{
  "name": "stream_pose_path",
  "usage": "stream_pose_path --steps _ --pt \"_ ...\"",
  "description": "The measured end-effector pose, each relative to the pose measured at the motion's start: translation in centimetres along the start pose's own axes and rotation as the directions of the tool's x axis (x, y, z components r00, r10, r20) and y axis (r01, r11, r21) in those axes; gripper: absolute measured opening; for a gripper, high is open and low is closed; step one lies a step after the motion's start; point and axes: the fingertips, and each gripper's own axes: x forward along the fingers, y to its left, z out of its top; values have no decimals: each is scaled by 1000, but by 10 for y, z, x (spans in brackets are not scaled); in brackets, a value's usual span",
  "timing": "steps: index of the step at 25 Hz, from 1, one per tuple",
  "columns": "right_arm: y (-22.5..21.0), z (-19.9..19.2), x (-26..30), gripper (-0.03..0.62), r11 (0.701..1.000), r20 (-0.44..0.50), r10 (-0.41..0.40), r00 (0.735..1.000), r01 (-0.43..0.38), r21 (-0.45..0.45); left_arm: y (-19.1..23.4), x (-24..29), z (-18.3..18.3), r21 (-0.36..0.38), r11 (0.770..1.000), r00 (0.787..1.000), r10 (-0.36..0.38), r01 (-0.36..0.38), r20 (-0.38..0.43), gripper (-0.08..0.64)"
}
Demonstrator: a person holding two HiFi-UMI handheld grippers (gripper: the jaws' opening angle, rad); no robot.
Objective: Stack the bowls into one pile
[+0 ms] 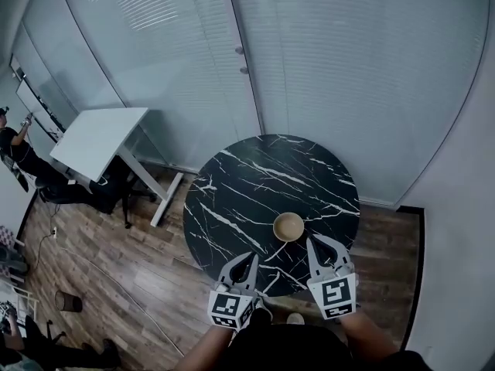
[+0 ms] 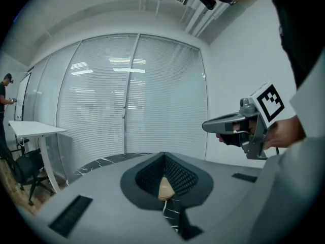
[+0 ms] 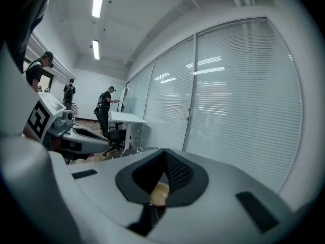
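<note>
A tan bowl (image 1: 288, 226) rests upright on the near part of a round black marble table (image 1: 255, 184); whether it is one bowl or a pile I cannot tell. My left gripper (image 1: 249, 259) hovers over the table's near edge, left of the bowl and apart from it, jaws together and empty. My right gripper (image 1: 315, 243) is just right of the bowl, also shut with nothing held. In the left gripper view the bowl (image 2: 165, 188) peeks through the notch between the closed jaws, and the right gripper (image 2: 205, 126) shows at the right. The right gripper view shows the bowl (image 3: 159, 193) the same way.
A wall of glass with blinds (image 1: 309, 60) runs behind the table. A white desk (image 1: 97, 139) with a dark chair stands at the left on the wooden floor (image 1: 116, 261). People stand at the far left (image 1: 15, 149). A small dark bin (image 1: 68, 301) sits on the floor.
</note>
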Motion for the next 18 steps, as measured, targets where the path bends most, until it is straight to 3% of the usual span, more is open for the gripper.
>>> stream_pose_path --steps 18 --pt "-11 -2 -21 8 997 52 -9 999 5 74 -33 -10 4 6 1000 999 -10 10 32 11"
